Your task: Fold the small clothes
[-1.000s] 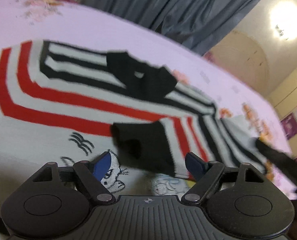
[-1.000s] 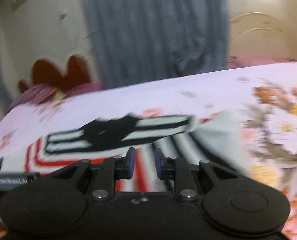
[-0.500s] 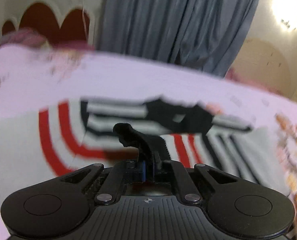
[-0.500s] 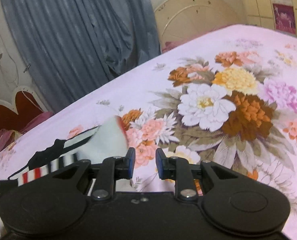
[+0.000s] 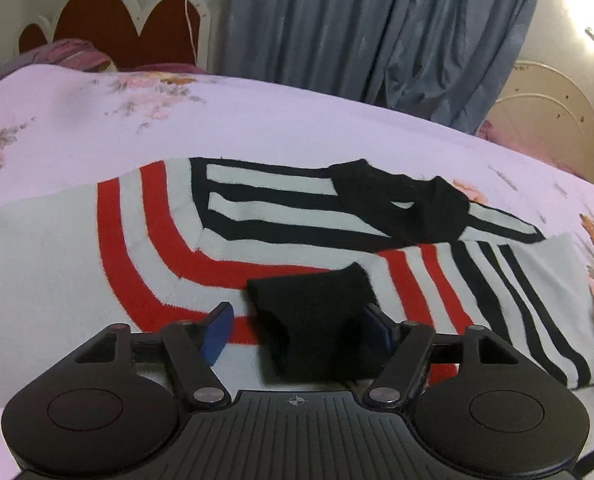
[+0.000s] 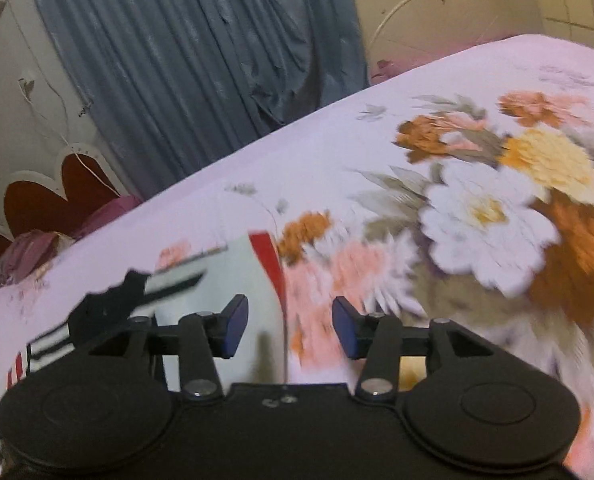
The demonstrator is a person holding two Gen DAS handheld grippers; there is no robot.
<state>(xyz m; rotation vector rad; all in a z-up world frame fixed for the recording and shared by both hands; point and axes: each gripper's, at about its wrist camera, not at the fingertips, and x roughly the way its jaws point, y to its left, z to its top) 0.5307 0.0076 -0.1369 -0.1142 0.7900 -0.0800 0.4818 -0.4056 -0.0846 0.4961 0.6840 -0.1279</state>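
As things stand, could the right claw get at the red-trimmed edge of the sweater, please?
Probably yes: the right claw is opening with nothing between its pads, and the sweater's red-trimmed edge lies uncovered just ahead on the bedspread.

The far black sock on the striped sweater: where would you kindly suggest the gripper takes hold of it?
Probably at the far black sock's right end, where the fabric bunches up thickest. Come from the right, low over the striped sweater, so the pinch catches only sock. The near sock blocks a straight approach.

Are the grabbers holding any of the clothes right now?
No. The left gripper is opening, its fingers apart around a black cuff. The right gripper is opening over the sweater edge, gripping nothing.
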